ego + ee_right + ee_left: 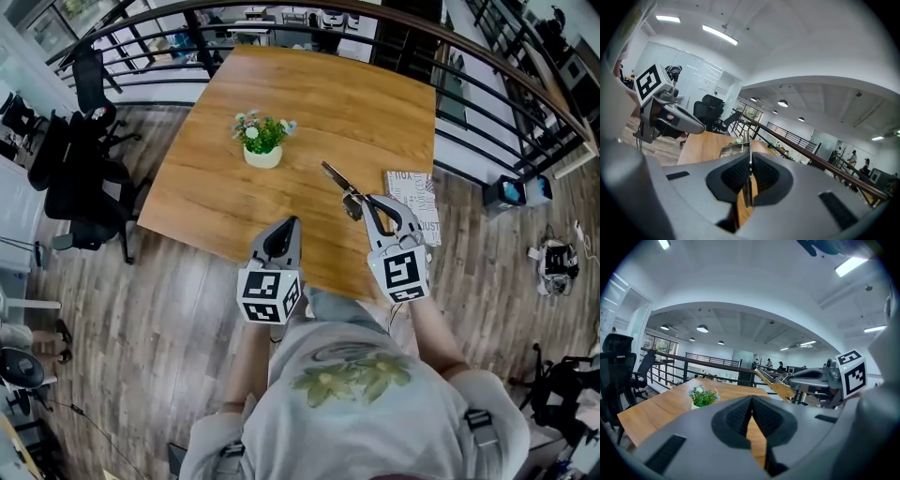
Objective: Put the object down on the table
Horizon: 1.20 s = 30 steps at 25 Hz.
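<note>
Wearer: a person in a grey shirt with a pale leaf print [352,375], standing at the table's edge, on the near side of the plant.
Left gripper: grey plastic tool with a black-and-white marker cube [292,223], nearer than the plant and slightly right of it. Its ribbed black pads are pressed together with nothing between them, so it looks idle while the other hand works.
Right gripper: matching grey tool [360,201], right of the plant and nearer. Its jaws are clamped on one end of the utensil, probably so the blade can be lowered flat.
Object: slim, flat metal utensil with a tan wedge-shaped section [337,178], thin as a line when seen edge-on. It juts from those jaws toward the plant's right side, and appears to be above the wood rather than resting on it.
Paper: white printed sheet [415,199], lying flat, right of the plant.
Plant: small green plant with pale flowers in a round white pot [262,141], upright.
Table: square top of smooth, warm wood grain [356,103], bare around the plant, with room to set the utensil down.
Beyond: curved dark metal railing [525,89] behind the plant, and a black office chair [89,178] to its left.
</note>
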### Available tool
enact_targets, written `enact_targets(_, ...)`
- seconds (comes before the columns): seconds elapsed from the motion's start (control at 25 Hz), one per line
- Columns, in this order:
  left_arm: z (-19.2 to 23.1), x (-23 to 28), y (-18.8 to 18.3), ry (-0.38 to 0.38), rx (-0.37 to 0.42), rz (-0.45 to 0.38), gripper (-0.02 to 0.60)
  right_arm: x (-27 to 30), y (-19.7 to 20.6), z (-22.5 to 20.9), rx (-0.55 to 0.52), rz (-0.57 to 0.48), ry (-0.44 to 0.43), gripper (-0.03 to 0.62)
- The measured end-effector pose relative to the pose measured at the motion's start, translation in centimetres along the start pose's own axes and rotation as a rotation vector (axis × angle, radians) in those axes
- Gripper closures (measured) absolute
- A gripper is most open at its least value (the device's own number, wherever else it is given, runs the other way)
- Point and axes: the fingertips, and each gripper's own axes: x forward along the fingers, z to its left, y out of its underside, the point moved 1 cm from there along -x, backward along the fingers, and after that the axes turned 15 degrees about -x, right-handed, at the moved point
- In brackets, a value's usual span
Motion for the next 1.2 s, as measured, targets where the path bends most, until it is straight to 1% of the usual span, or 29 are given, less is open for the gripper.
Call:
enact_targets(0.12, 0.4, 1.1, -0.8, 0.009, 0.007, -0.003, 0.566, 1.5, 0.3, -0.5, -0.001, 0.002, 0.000, 0.580)
enact_targets(0.4, 2.8, 3.7, -2.4, 0.009, 0.000, 0.009, 0.566, 4.5, 2.0, -1.4, -0.004, 0.064, 0.001, 0.580)
enact_targets(0.64, 3.5, 6.2, -1.7, 0.012, -0.013, 0.045, 0.566, 6.4, 3.9, -1.9, 0.003, 0.101, -0.015, 0.580)
enact_targets(0.84, 4.6, 7.4, -0.9, 0.005, -0.024, 0.082, 0.566, 8.0, 5.1, -1.3, -0.004, 0.127, -0.042, 0.580)
enact_targets(1.0, 4.8, 8.6, -0.5, 0.016, -0.026, 0.108, 0.566, 9.3, 6.1, -0.5, -0.012, 0.144, -0.076, 0.580)
enact_targets(1.2, 5.2, 9.7, -0.2, 0.022, -0.024, 0.124, 0.566, 10.9, 7.1, 0.6, -0.021, 0.158, -0.114, 0.580)
